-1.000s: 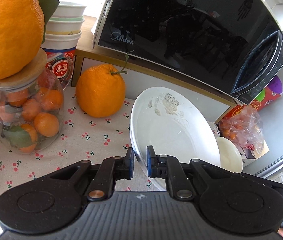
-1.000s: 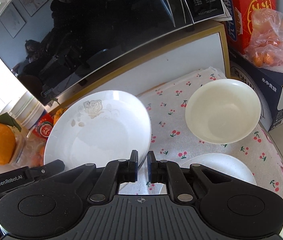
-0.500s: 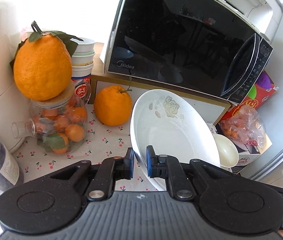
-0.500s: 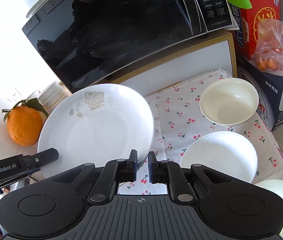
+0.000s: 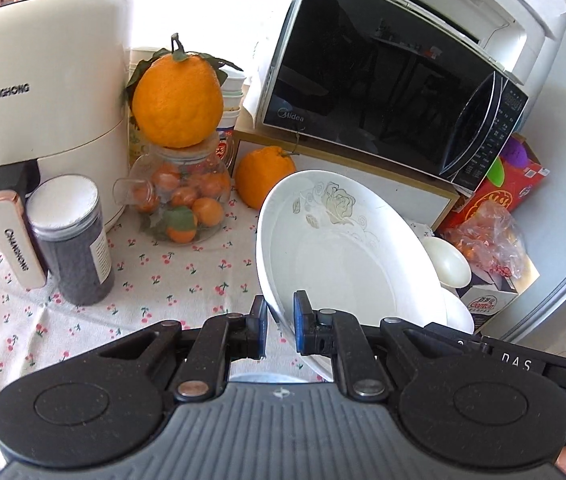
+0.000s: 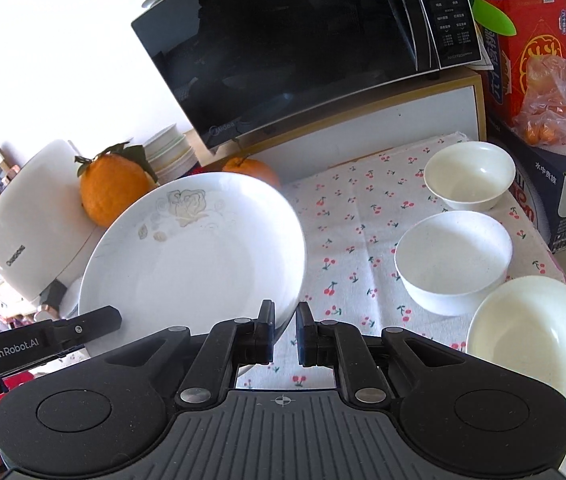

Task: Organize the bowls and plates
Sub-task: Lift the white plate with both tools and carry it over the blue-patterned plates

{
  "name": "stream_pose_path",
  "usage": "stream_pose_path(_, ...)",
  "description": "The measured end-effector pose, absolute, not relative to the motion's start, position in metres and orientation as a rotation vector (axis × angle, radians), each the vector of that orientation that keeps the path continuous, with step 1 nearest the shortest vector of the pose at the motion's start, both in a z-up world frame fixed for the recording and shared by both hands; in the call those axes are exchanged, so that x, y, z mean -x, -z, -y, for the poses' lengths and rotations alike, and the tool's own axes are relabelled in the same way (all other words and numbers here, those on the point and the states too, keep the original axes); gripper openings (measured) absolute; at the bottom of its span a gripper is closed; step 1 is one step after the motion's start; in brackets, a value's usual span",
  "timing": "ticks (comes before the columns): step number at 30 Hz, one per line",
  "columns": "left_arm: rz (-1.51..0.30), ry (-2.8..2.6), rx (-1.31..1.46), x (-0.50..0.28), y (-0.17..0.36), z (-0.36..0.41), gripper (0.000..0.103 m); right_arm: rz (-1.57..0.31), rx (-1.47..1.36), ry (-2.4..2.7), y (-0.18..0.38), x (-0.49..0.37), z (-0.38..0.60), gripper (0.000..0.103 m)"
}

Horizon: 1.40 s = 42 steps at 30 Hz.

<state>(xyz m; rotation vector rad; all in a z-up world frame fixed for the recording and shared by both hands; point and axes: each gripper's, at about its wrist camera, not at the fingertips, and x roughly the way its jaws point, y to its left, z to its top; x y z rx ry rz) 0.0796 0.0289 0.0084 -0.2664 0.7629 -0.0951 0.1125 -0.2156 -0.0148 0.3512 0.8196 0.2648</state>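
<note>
The rose-pattern plate [image 5: 347, 256] is held tilted, clear of the cherry-print cloth [image 5: 171, 280], w/ its near rim pinched on both sides: left gripper [image 5: 279, 326] is clamped on the rim's left part, right gripper [image 6: 285, 330] on its right edge. Step in hand is judged to be the carry of the plate, approx. mid-task. Three bowls are lined up at right: far bowl [image 6: 469, 176], middle bowl [image 6: 453, 260], near bowl [image 6: 531, 332]. Next, a level set-down is called for, w/ both grips released together, clear of the fruit jar [image 5: 181, 196] and microwave [image 5: 383, 80].
</note>
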Motion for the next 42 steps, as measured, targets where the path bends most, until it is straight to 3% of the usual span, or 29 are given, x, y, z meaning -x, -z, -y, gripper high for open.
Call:
stream_pose_path(16, -0.85, 0.034, 0.333, 0.007, 0.03, -0.054, 0.011, -0.897, -0.217, -0.288, 0.042, -0.022, 0.18, 0.012)
stream_pose_path(42, -0.957, 0.034, 0.325, 0.016, 0.059, -0.047, 0.014, -0.978, -0.111, -0.249, 0.061, -0.006, 0.175, 0.015)
